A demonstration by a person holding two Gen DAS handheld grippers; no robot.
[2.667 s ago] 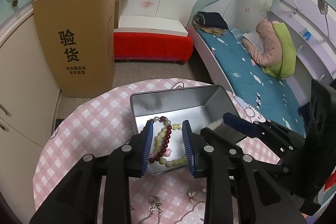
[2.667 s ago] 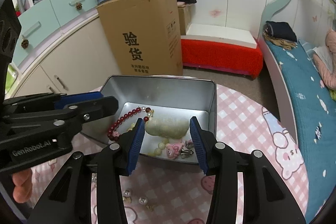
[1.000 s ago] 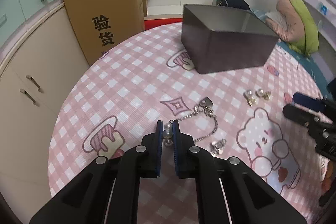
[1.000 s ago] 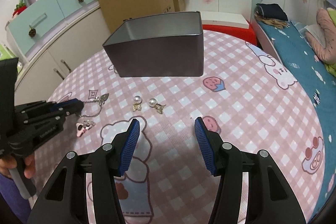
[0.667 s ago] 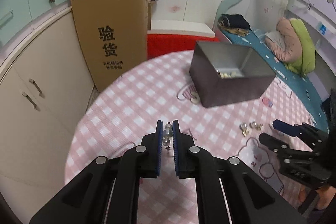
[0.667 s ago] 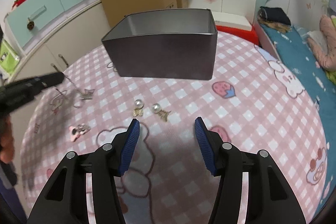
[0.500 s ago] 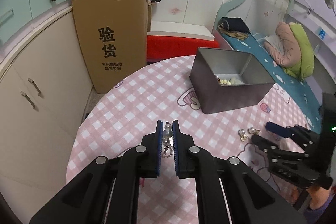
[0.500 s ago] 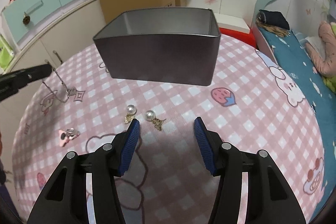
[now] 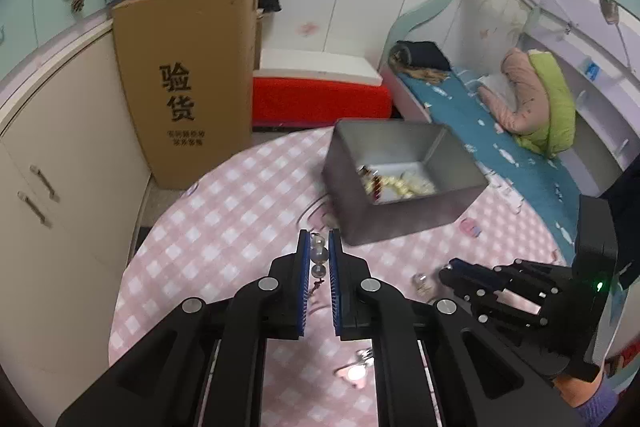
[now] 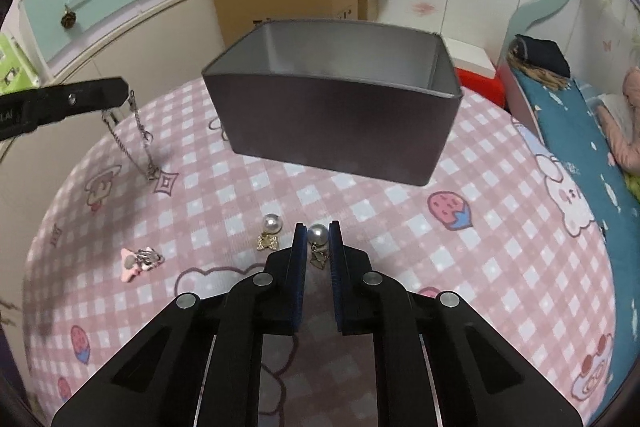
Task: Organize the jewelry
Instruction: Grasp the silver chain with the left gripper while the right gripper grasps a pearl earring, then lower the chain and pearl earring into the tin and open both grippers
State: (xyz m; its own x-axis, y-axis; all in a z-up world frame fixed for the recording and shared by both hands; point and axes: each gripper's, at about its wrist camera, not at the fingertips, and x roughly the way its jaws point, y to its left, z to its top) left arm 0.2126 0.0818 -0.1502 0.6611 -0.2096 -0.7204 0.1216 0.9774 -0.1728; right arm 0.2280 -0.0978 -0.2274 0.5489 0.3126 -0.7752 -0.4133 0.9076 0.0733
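My left gripper (image 9: 319, 241) is shut on a silver chain with pearl beads (image 9: 318, 254), held above the pink checked table. In the right wrist view the chain (image 10: 138, 141) hangs from the left gripper (image 10: 120, 93), its lower end close to the cloth. My right gripper (image 10: 318, 227) is down at the table, shut on a pearl earring (image 10: 318, 235) with a gold charm. A second pearl earring (image 10: 272, 223) lies just left of it. The grey tin box (image 10: 332, 123) stands behind; beaded jewelry (image 9: 400, 183) lies inside it.
A pink hair clip (image 10: 140, 261) lies on the table (image 10: 500, 227) to the left of the earrings. A tall cardboard box (image 9: 188, 79) and cream cabinets stand beyond the table's far left edge. A bed (image 9: 500, 147) runs along the right.
The right gripper's jaws have closed on the right-hand pearl earring. The left gripper has risen with the chain, which now hangs off the table.
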